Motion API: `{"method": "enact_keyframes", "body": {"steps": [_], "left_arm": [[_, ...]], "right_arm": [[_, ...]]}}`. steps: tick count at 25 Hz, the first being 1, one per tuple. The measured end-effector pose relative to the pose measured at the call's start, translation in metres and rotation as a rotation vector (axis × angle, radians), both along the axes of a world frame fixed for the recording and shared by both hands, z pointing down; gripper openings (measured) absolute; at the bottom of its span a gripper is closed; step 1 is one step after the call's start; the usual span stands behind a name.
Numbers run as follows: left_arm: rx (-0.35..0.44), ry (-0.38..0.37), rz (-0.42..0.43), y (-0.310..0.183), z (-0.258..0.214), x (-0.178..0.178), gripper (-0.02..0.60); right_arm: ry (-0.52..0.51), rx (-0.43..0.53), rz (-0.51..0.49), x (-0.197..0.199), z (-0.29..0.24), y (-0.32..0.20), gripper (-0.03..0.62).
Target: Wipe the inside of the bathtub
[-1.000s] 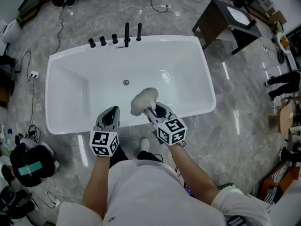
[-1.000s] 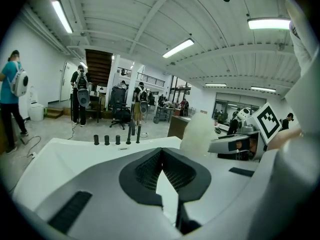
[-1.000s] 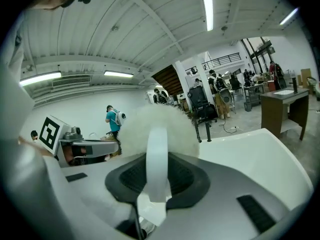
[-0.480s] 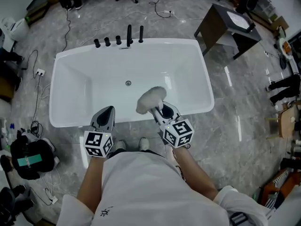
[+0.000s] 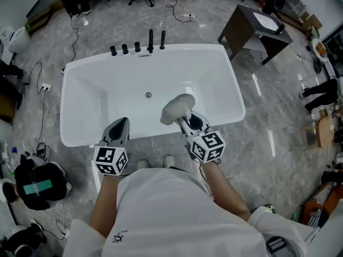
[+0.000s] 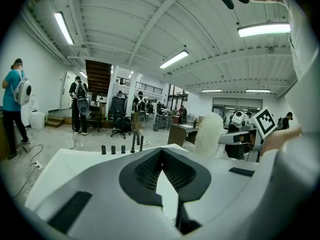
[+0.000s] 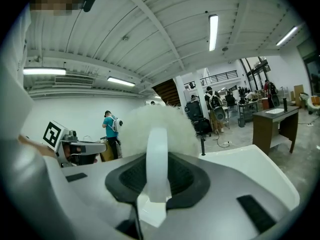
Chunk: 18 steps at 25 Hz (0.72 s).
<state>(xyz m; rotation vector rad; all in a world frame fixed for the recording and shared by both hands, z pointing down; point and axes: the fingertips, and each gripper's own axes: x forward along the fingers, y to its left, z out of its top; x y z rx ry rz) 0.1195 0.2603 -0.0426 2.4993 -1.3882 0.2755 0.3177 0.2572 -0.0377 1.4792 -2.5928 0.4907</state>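
A white rectangular bathtub [image 5: 80,127] lies below me with a drain [image 5: 148,95] in its floor and black taps [image 5: 137,47] on the far rim. My right gripper [image 5: 187,121] is shut on the white handle of a fluffy white brush [image 5: 178,107], whose head hangs over the tub's near right side. The same brush [image 7: 156,129] stands upright between the jaws in the right gripper view. My left gripper [image 5: 119,130] is shut and holds nothing, above the tub's near rim; its jaws [image 6: 159,174] meet at the tip.
A dark side table [image 5: 256,28] stands beyond the tub's far right corner. Cables [image 5: 40,103] and a black bag [image 5: 37,183] lie on the marble floor to the left. People [image 6: 15,101] and office chairs [image 6: 119,124] stand in the background.
Both grippers and the brush have shifted slightly right and away from me over the near side of the tub. The grip on the brush is unchanged.
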Motion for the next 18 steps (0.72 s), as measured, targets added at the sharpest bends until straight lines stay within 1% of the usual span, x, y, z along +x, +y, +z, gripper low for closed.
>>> {"method": "enact_keyframes", "body": {"steps": [5, 9, 18], "left_arm": [[0.0, 0.014, 0.018, -0.004, 0.004, -0.016, 0.011], [0.0, 0.012, 0.035, -0.006, 0.002, -0.021, 0.011], [-0.001, 0.028, 0.068, 0.01, 0.009, -0.045, 0.011]], "right_arm": [[0.022, -0.006, 0.031, -0.01, 0.005, 0.009, 0.095], [0.024, -0.009, 0.052, -0.017, 0.004, 0.014, 0.095], [0.038, 0.0, 0.093, -0.041, 0.004, 0.031, 0.095]]}}
